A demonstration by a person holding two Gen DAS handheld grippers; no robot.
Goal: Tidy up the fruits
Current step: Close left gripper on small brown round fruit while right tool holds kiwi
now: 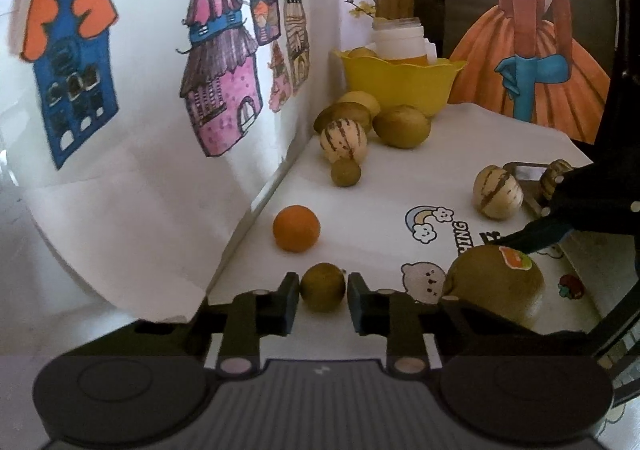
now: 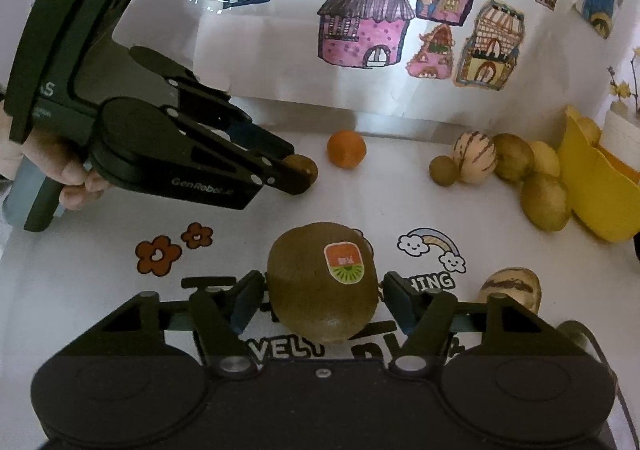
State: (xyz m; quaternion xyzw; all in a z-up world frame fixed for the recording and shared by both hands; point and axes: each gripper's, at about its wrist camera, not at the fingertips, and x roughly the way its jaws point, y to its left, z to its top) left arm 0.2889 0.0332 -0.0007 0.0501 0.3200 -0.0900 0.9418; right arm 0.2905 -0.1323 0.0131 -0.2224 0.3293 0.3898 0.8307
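Observation:
My left gripper (image 1: pixel 323 289) is shut on a small round olive-green fruit (image 1: pixel 323 282) resting on the white printed cloth (image 1: pixel 384 190); the right wrist view shows the same grip (image 2: pixel 301 173) from the side, with a hand on the handle. My right gripper (image 2: pixel 322 292) is shut on a large brown kiwi (image 2: pixel 322 282) with an orange and green sticker, its pads against both sides. In the left wrist view the kiwi (image 1: pixel 496 284) lies to the right. An orange (image 1: pixel 296 228) sits just beyond the left gripper. A yellow bowl (image 1: pixel 400 84) stands at the far end.
Several green and yellow fruits and a striped pale fruit (image 1: pixel 343 140) cluster before the bowl. Another striped fruit (image 2: pixel 512 288) lies right of the kiwi. A white container (image 1: pixel 400 38) stands in the bowl. A wall with house drawings (image 1: pixel 224 90) borders the cloth.

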